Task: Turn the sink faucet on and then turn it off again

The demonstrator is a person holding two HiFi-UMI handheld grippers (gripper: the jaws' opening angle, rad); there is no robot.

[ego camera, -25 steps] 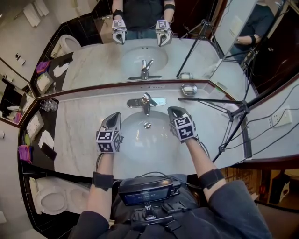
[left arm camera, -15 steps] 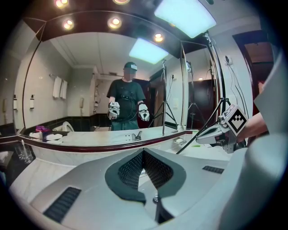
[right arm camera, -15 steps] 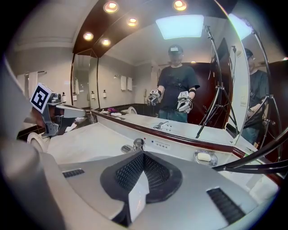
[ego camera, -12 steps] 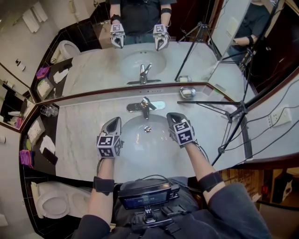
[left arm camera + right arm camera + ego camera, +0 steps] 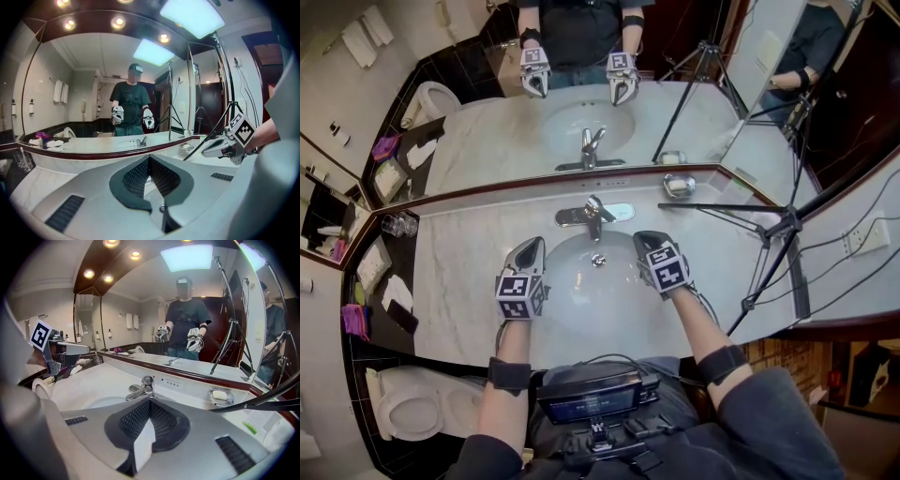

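Ahead, between the 2 tongs: 1 faucet (image 5: 593,215), spout pointing toward me. I judge my right gripper (image 5: 647,239) slightly nearer it than my left gripper (image 5: 528,248). Both are closed and empty.

Grey left tool (image 5: 530,244), right tool (image 5: 645,237), black wristbands (image 5: 507,373)

I see a hotel-style bathroom: pale marble desk (image 5: 459,281) edged in dark wood, with a wide mirror (image 5: 478,141) behind it. Black tiles on the left wall, white toilet (image 5: 405,412) at lower left. A tripod (image 5: 787,223) stands at right, with a wall socket (image 5: 869,236) near it. Ceiling spotlights (image 5: 117,22) and a bright panel (image 5: 192,16) are lit (white towels (image 5: 61,91) show in the reflection).
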